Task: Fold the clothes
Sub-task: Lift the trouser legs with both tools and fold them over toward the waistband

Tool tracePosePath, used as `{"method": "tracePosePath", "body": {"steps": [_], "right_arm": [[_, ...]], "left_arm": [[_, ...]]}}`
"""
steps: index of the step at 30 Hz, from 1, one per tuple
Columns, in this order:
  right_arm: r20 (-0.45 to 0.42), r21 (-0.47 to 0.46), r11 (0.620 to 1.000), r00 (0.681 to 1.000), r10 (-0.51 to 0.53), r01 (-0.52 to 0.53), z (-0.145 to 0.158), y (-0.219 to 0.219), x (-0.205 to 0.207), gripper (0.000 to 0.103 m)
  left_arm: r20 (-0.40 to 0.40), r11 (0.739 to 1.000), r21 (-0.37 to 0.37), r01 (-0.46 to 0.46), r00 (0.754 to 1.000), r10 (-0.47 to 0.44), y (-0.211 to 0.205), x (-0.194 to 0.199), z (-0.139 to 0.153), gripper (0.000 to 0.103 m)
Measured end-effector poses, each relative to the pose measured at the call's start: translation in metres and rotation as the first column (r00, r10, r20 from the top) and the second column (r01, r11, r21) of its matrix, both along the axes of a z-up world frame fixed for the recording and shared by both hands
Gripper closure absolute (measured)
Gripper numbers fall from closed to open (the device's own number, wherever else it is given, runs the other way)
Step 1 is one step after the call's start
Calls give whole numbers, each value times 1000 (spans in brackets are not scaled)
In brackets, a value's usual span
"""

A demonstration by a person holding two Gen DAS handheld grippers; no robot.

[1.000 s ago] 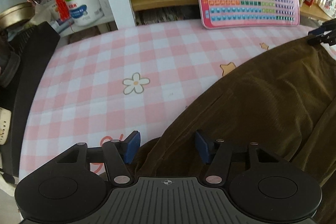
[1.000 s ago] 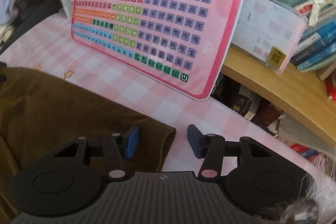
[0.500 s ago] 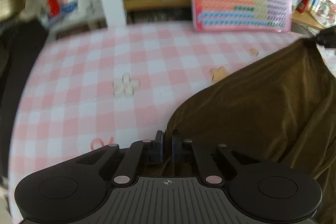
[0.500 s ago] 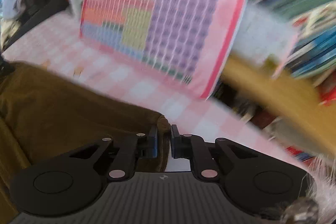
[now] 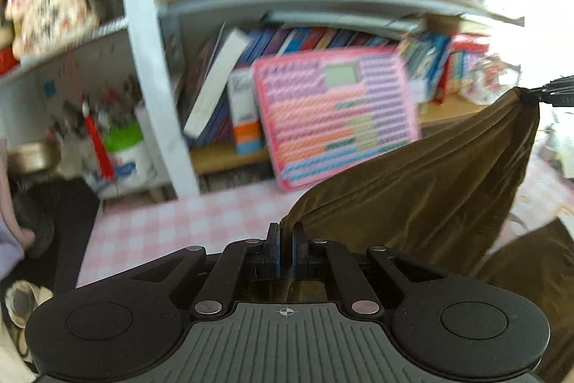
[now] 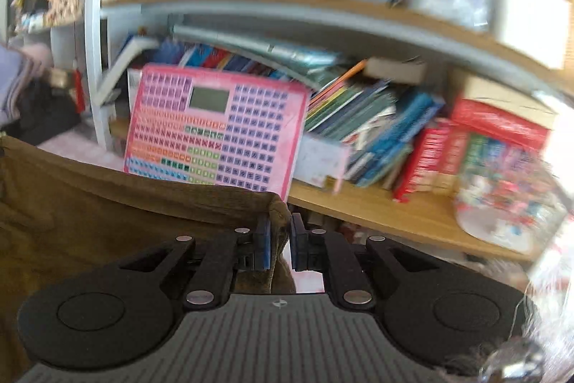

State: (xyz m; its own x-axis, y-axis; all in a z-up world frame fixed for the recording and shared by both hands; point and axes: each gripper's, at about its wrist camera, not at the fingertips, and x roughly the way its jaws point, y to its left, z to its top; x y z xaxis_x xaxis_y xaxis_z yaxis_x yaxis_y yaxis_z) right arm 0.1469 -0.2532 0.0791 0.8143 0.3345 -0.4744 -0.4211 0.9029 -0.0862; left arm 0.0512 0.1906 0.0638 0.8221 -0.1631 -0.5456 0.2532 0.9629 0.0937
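Note:
A dark olive-brown garment point(image 5: 423, 189) hangs in the air, stretched between my two grippers. My left gripper point(image 5: 285, 252) is shut on one corner of it, above the pink checked table point(image 5: 172, 221). My right gripper point(image 6: 279, 244) is shut on the opposite corner, with the garment point(image 6: 107, 203) spreading to its left. The right gripper's tip also shows at the far right of the left wrist view point(image 5: 549, 92), holding the raised corner. The garment's lower part is out of sight.
A bookshelf point(image 6: 394, 203) full of books stands behind the table. A pink keyboard toy board point(image 5: 337, 121) leans against it, also in the right wrist view point(image 6: 215, 128). A green-lidded tub point(image 5: 125, 153) and pens sit at the left. A dark bag point(image 5: 53, 214) lies at the table's left edge.
Both grippers closed on the garment's corners and lifted it off the table. The views have tilted up toward the shelves, and the cloth now hangs taut between the grippers.

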Motion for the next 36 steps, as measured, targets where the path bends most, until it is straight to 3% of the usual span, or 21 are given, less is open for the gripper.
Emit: {"method": "tracePosePath", "body": {"steps": [4,6,11,15,16,17,19,21,22,24,26,27,29,30,31,32,33,34,35,36], "right_arm": [[23,38,997,998,-65,64,-1,-15,-85,94],[12,32,996,997,-81,80,-11,-18,-128,94],[-97,-95,989,988,-119,110,-66,-16,-211,92],[-223,-111,972,948,-226,206,-103,-15,-248,86],[-239,-103,966,937,-256,238,-106,-16,-257,82],[-259,-84,958,923,-285,273,-106,-17,-263,71],[-300,-47,939,891,-340,342,-107,-19,-276,65],[-360,34,911,855,-372,411,-103,-25,-285,62],[-396,80,893,837,-379,443,-101,-28,-287,61],[-487,212,832,793,-365,513,-102,-36,-287,57],[-587,359,725,746,-315,588,-105,-44,-282,53],[-639,416,650,713,-289,636,-110,-48,-279,53],[-712,469,514,652,-261,718,-121,-52,-272,52],[-742,483,447,623,-248,753,-127,-54,-268,52],[-768,490,384,596,-234,783,-132,-56,-264,52],[-778,487,358,582,-237,797,-134,-58,-260,52],[-788,483,332,567,-238,810,-137,-59,-256,52],[-798,479,305,553,-240,823,-139,-61,-253,53],[-808,474,279,539,-240,835,-142,-62,-249,56],[-817,469,253,525,-240,846,-144,-64,-245,60]], "left_arm": [[34,999,0,51,998,-51,-4,-48,-1,97],[4,998,-44,53,999,-53,-2,-68,-13,96],[-119,982,-188,-11,993,-12,7,-109,-56,91],[-224,967,-244,-80,974,25,16,-134,-77,80],[-238,960,-262,-97,971,34,19,-141,-78,74],[-249,951,-284,-122,967,50,23,-148,-78,67],[-272,919,-347,-185,958,91,32,-161,-78,63],[-313,848,-463,-259,943,117,41,-168,-81,62],[-344,787,-539,-300,931,119,44,-166,-86,61],[-407,640,-669,-379,907,112,51,-163,-96,56],[-467,461,-764,-451,880,88,56,-158,-109,40],[-495,372,-792,-483,866,71,56,-152,-119,36],[-546,223,-809,-544,836,55,54,-142,-137,34],[-572,167,-802,-574,818,65,55,-138,-145,34],[-589,128,-793,-595,804,83,56,-135,-150,35],[-600,104,-786,-609,793,105,58,-133,-153,38],[-602,98,-783,-615,788,131,60,-131,-153,39],[-604,91,-779,-620,781,157,61,-129,-153,46],[-607,105,-771,-628,774,181,63,-126,-150,57],[-610,144,-755,-639,766,203,63,-122,-144,80]]}}
